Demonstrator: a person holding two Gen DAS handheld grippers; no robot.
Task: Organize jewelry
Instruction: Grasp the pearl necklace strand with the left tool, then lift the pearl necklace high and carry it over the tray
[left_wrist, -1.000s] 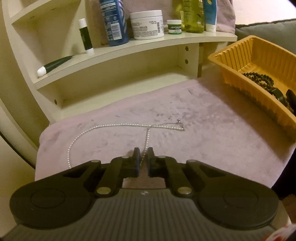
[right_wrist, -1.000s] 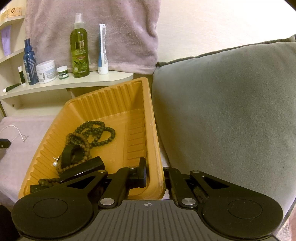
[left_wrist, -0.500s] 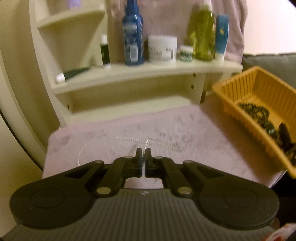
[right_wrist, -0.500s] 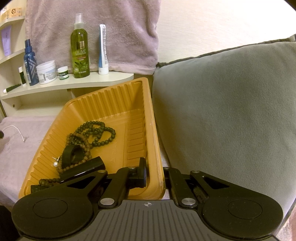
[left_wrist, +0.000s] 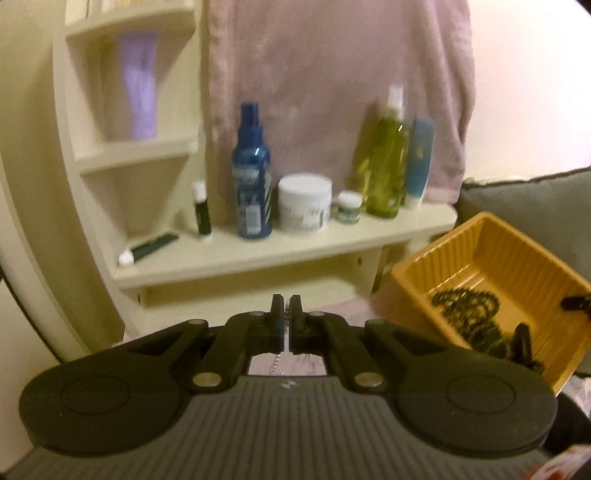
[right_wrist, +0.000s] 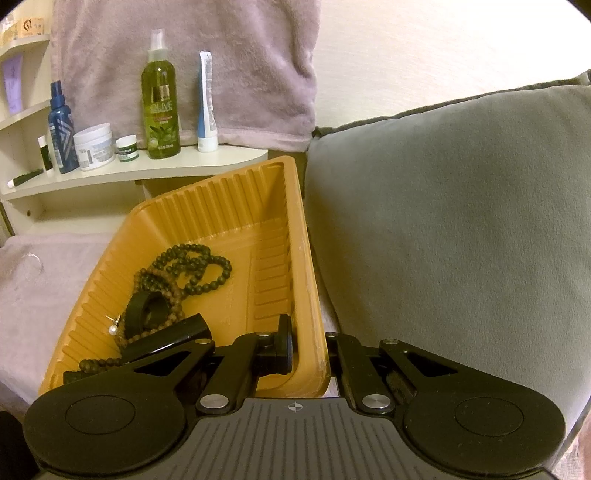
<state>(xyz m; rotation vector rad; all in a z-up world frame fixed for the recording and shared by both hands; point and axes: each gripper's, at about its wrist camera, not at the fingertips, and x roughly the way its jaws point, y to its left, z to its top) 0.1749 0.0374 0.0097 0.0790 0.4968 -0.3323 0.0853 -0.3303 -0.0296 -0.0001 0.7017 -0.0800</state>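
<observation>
lavender towel below: your left claw (left_wrist: 286, 320) pinches the thin pearl chain (left_wrist: 274, 363); right claw (right_wrist: 309, 345) clamps the ribbed orange tray (right_wrist: 229, 206); dark beads (right_wrist: 192, 267) already inside.

Cream corner shelf unit (right_wrist: 155, 170) against pale wall (right_wrist: 443, 44); mauve towel (right_wrist: 229, 66) hangs behind it. Grey cushion (right_wrist: 461, 229) at right. Mauve cloth (right_wrist: 44, 288) covers the surface. Warm, dim lighting.

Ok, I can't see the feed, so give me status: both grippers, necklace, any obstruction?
Left gripper shut on pearl necklace, strand dangling below. Right gripper clamped on orange tray wall. Nothing seen blocking the tray.
</observation>
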